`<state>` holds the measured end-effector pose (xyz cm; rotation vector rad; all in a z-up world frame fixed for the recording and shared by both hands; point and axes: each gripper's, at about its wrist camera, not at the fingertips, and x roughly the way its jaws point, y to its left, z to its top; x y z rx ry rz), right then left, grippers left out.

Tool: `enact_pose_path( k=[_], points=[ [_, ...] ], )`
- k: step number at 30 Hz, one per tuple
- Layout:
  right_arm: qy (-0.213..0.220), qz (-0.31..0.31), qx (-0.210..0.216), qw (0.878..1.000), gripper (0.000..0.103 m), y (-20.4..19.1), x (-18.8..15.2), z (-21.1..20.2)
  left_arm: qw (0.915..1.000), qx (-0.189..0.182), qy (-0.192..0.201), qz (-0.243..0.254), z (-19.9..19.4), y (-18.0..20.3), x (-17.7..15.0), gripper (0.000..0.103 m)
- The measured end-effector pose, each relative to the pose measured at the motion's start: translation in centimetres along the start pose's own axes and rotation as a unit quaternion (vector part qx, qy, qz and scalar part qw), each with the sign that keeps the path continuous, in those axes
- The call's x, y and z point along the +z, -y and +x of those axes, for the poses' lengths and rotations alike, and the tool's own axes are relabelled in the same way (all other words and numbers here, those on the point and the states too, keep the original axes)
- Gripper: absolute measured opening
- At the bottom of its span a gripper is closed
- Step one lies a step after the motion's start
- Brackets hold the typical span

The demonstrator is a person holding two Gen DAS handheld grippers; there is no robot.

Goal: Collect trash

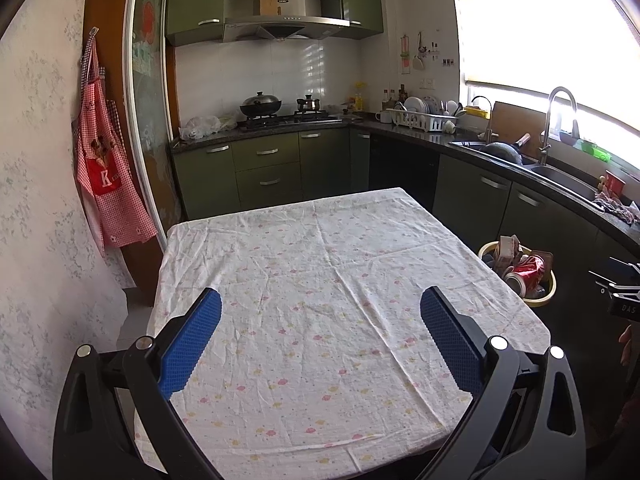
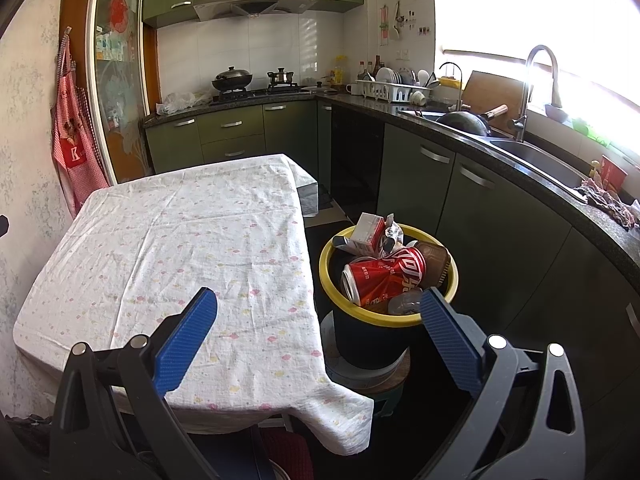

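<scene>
Both claws hang wide apart with nothing between their blue ribbed pads. The left claw hovers above the near half of the square bench, which is draped in a wrinkled white cloth dotted with small pink and yellow flowers and carries nothing on its top. The right claw sits over the bench's right edge, its left pad above the cloth and its right pad in front of the near rim of the round dark bin with a yellow rim. That bin stands just beside the bench's right side, raised on a low round stool, and it is heaped: a crushed red drink can lies on top, a red-and-white carton leans against the far rim of the bin, a brown rounded container rests to the right of the can, and a clear crumpled plastic piece lies at the near rim. Beyond the bin, dark green kitchen cabinets run under a black stone counter.
</scene>
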<state>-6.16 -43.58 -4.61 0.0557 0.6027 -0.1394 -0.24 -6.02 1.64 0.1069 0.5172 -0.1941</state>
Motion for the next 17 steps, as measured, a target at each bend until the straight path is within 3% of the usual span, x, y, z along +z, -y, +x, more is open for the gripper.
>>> enact_pose_path(
  k=[5,10,14,17],
  points=[
    [-0.008,-0.004,0.001,1.000,0.097,-0.2,0.0,0.6,0.9991,-0.032,0.021,-0.019,0.5,-0.5,0.5,0.098],
    [-0.016,-0.012,0.000,1.000,0.097,-0.5,0.4,1.6,1.0000,-0.002,0.009,-0.003,3.0,-1.0,1.2,0.098],
    [-0.021,-0.029,0.007,0.999,0.097,-1.5,2.5,3.6,0.9990,0.024,-0.038,-0.007,8.7,-3.7,1.8,0.098],
    [-0.031,-0.039,0.050,0.998,0.097,-3.5,5.2,6.9,0.9963,0.056,-0.059,-0.029,14.3,-6.9,2.2,0.098]
  ],
)
